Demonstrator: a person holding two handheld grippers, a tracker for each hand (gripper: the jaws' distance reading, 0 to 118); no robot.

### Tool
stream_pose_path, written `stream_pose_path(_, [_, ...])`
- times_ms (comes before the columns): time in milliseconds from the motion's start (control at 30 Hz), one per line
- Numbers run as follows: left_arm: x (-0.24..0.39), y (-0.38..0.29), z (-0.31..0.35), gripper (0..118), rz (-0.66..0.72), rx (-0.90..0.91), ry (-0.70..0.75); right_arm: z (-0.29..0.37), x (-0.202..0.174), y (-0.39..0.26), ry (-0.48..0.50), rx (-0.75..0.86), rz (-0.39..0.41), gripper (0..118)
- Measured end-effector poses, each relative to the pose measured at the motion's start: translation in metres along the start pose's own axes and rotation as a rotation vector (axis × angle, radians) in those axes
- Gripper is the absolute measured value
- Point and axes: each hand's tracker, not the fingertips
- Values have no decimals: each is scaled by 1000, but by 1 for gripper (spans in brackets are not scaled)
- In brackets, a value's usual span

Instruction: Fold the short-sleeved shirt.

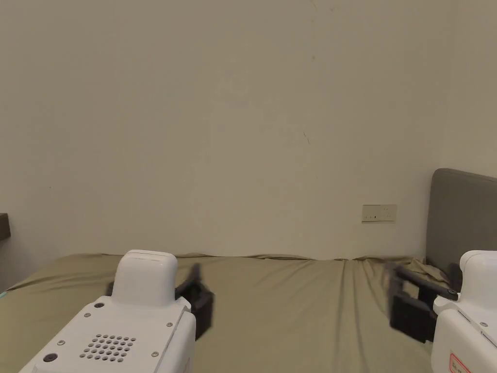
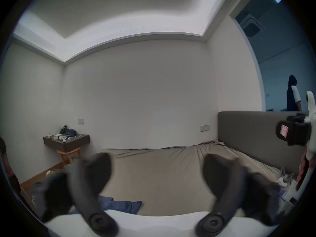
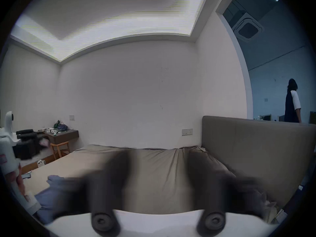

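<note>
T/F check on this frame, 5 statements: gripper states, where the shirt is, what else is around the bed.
1. Both grippers are open and hold nothing. True: the left gripper and the right gripper each have their jaws spread over the bed.
2. The blue shirt lies on the bed. True.
3. The shirt is clamped in the right gripper. False: it lies on the bed, off to the side of the jaws.
4. The headboard is white. False: it is grey.
5. A shelf on the wall carries small items. True.
</note>
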Motion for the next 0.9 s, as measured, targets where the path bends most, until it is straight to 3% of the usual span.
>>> stream_pose_path(33, [0, -2, -3, 0, 25, -13, 4, -3, -2, -1, -30, -5, 20, 2])
stream_pose_path(133, [4, -5, -6, 0, 85, -44, -81, -8, 5, -10, -6, -26, -11, 2])
stream_pose_path(333, [10, -9, -14, 0, 75, -65, -58, -10, 10, -16, -60, -35, 58, 2])
stream_pose_path(433, [-16, -9, -12, 0, 113, -75, -6, -22, -2, -13, -30, -41, 51, 2])
stream_pose_path(567, [-82, -11, 13, 0, 98, -90, 183, -48, -68, -14, 175, -48, 43, 2])
stream_pose_path(767, [-176, -27, 83, 0, 29, -169, 548, -55, -219, -21, 668, -74, -47, 2])
stream_pose_path(833, [-201, -37, 96, 0, 27, -207, 634, -45, -253, -23, 752, -82, -56, 2])
stream_pose_path(900, [-215, -45, 94, 0, 47, -229, 602, -38, -268, -26, 760, -49, -23, 2])
